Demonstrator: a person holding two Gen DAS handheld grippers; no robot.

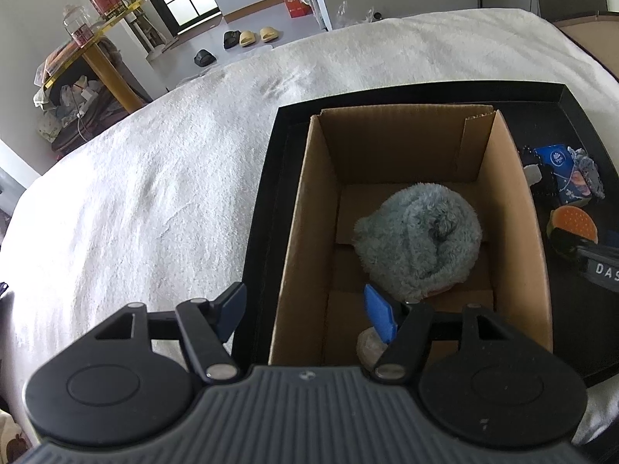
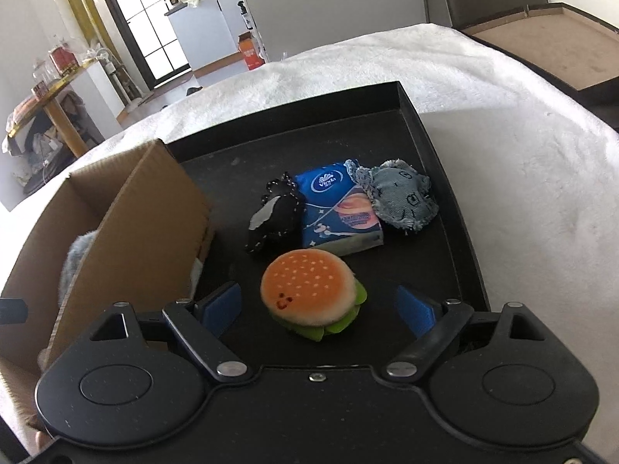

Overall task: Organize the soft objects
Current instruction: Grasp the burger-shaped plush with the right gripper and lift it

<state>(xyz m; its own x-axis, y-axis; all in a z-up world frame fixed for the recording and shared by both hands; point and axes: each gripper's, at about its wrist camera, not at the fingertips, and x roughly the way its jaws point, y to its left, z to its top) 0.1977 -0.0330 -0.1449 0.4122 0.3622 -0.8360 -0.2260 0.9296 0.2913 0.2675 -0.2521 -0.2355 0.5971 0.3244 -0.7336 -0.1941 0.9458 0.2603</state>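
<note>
Between the blue pads of the right gripper [image 2: 318,311], which stand wide apart and clasp nothing, sits the plush burger [image 2: 311,294] on the floor of the black tray [image 2: 437,143], touching neither pad. The left gripper [image 1: 305,313] is parted about half way and equally empty, straddling the near left wall of the cardboard box [image 1: 294,208], one pad outside it and the other inside.

Just ahead of that inner pad lies the grey fluffy bundle [image 1: 418,243], already on the box floor; a pale object [image 1: 369,344] peeps out beneath the pad, though it is too hidden to name. So by my reckoning one soft thing, perhaps two, is stowed, and four remain outside.

Beyond the burger, further from the right jaws, lie the black stitched pouch [image 2: 276,212], the blue tissue packet [image 2: 340,208] and the denim patch toy [image 2: 402,201], huddled close and touching. They would be lifted out one by one after the burger.

To the left of the right jaws rises the box's side wall, which any carried item must clear before dropping in. Past the tray spreads the white blanket [image 2: 483,89]; further off stand a cluttered shelf [image 1: 96,27] and slippers [image 1: 251,36] on the floor.
</note>
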